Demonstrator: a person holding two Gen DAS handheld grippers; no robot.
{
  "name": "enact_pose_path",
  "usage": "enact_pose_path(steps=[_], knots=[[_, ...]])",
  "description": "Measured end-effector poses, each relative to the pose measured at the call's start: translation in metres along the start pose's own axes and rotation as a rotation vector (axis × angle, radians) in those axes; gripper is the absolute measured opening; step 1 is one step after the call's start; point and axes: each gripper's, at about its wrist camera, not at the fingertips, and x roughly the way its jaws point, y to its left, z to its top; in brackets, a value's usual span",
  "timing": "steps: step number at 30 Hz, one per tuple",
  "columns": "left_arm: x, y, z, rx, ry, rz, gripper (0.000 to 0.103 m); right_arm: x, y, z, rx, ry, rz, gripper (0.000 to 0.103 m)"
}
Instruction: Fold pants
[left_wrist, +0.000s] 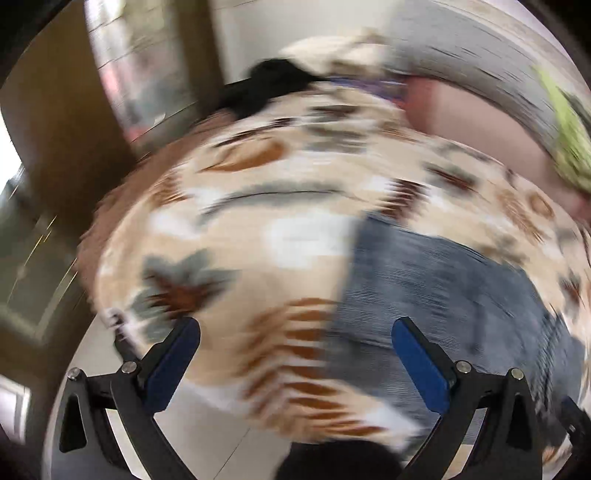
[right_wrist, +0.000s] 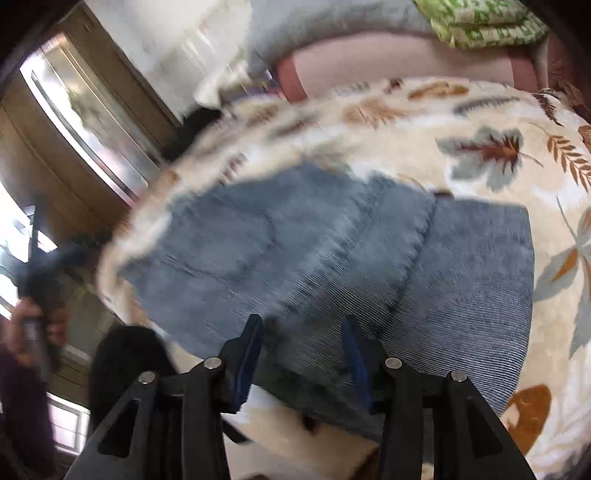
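Left claw (left_wrist: 295, 332) stands wide apart, nothing between its blue pads (left_wrist: 421, 365), hanging over the patterned blanket (left_wrist: 236, 229). Left view heavily blurred. Pants (left_wrist: 443, 295), blue-grey corduroy, lie to the right of this claw on the blanket; the right pad sits in front of their near-left edge, contact cannot be told

Right claw (right_wrist: 303, 332) has its jaws partly apart, with the near edge of the pants (right_wrist: 295, 251) lying between the pads (right_wrist: 356, 354). Whether the pads press the cloth cannot be told; the fabric there is smeared. The pants lie folded in layers, one darker flap over a flatter part at right, spread ahead of this claw and covering the middle of the blanket (right_wrist: 498, 155)

Containers: none to be made out in either view

At left edge of the right view, a hand (right_wrist: 33, 325) grips a dark handle, blurred. Beyond the blanket: a pink cushion (right_wrist: 399, 70), a green patterned pillow (right_wrist: 480, 22), a grey cloth (right_wrist: 314, 26). A wooden-framed door (right_wrist: 85, 110) stands at left
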Motion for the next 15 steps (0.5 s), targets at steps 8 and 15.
enact_pose_path(steps=[8,15], knots=[[0.038,0.045,-0.027,-0.205,0.245,-0.189,0.103,-0.019,0.011,-0.003,-0.022,-0.094,0.027,0.056],[0.043,0.016,-0.046,-0.271,0.317,-0.338,0.103,-0.026,-0.002,-0.007,0.006,-0.089,0.000,0.057]])
